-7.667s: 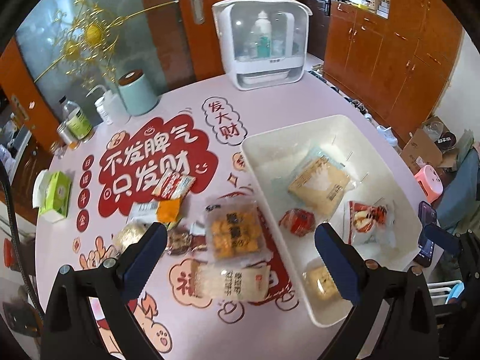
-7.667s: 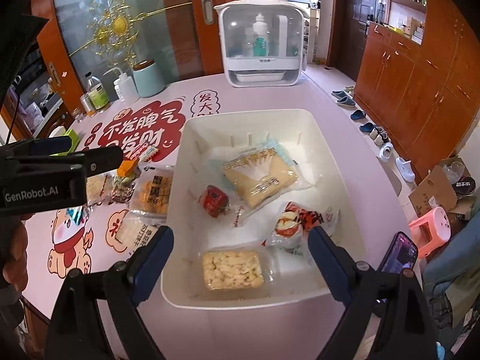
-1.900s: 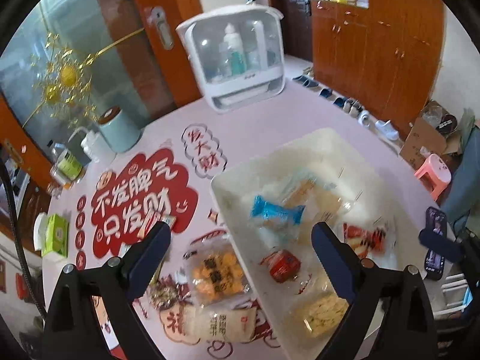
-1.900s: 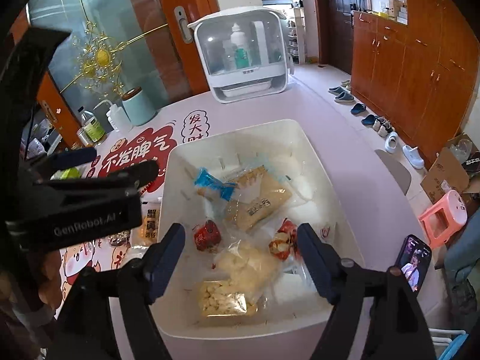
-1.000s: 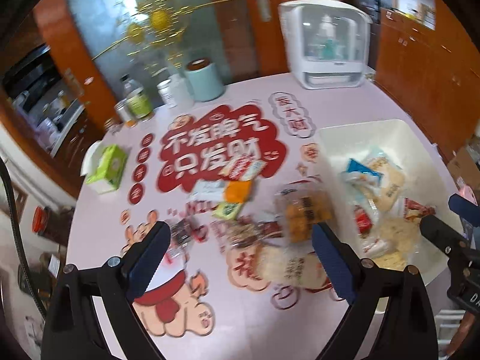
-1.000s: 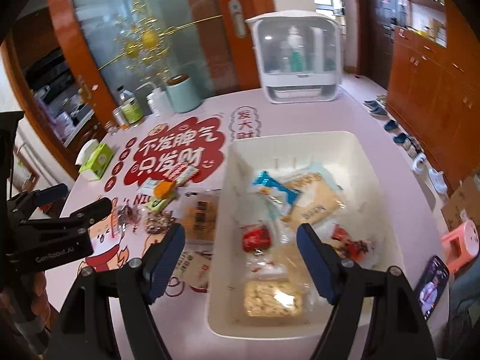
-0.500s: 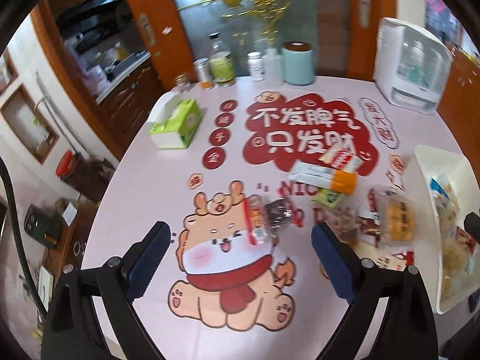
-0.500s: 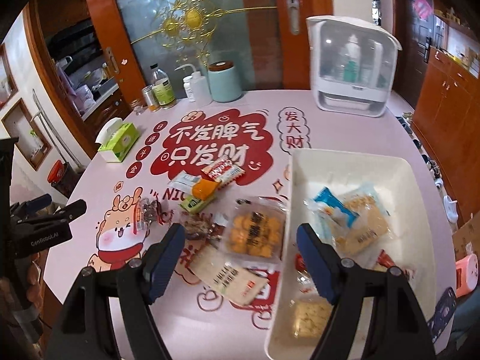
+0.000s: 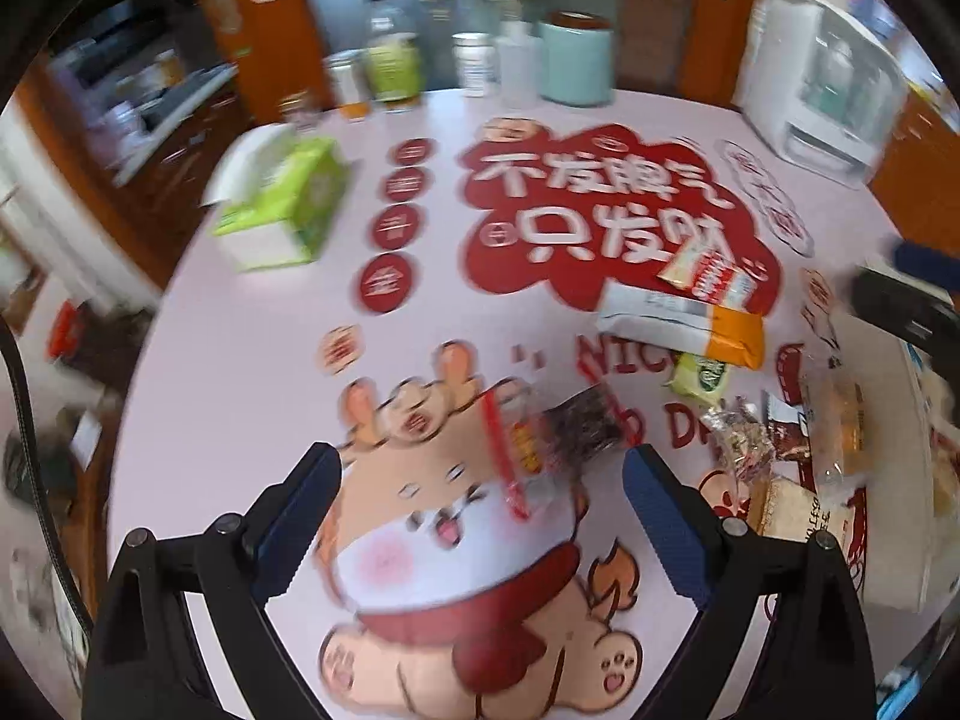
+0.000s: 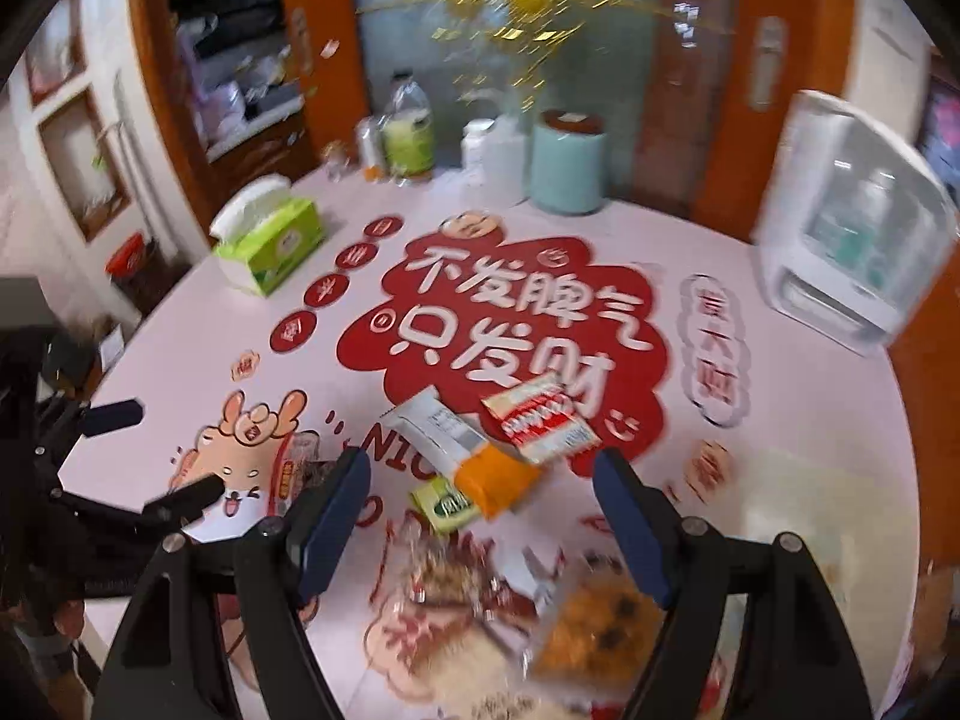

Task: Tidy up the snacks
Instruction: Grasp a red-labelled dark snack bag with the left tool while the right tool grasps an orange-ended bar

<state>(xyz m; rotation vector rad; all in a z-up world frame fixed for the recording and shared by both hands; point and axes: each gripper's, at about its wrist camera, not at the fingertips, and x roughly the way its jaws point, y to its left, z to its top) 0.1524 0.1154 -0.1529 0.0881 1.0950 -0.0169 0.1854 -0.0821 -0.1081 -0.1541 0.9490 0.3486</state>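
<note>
Loose snacks lie on the pink printed table. In the left wrist view my left gripper [image 9: 480, 480] is open and empty, low over a clear packet of dark snack [image 9: 558, 438] that lies just ahead of its right finger. A white-and-orange packet [image 9: 678, 324], a red-and-white packet [image 9: 708, 270] and a small green packet [image 9: 702, 375] lie further right. My right gripper [image 10: 480, 498] is open and empty above the white-and-orange packet [image 10: 474, 450] and green packet [image 10: 447, 501]. The left gripper [image 10: 156, 456] shows at the left. The white bin [image 10: 840, 510] is blurred at the right.
A green tissue box [image 10: 267, 240], a teal canister [image 10: 564, 162], bottles [image 10: 408, 132] and a white dome-fronted box [image 10: 852, 222] stand along the far side. A bag of orange biscuits [image 10: 600, 630] and several wrapped snacks lie near the front. The table edge curves away on the left.
Both views have swung left, from the bin to the loose snacks. The left gripper has come down closer to the dark snack packet. Both grippers stay open.
</note>
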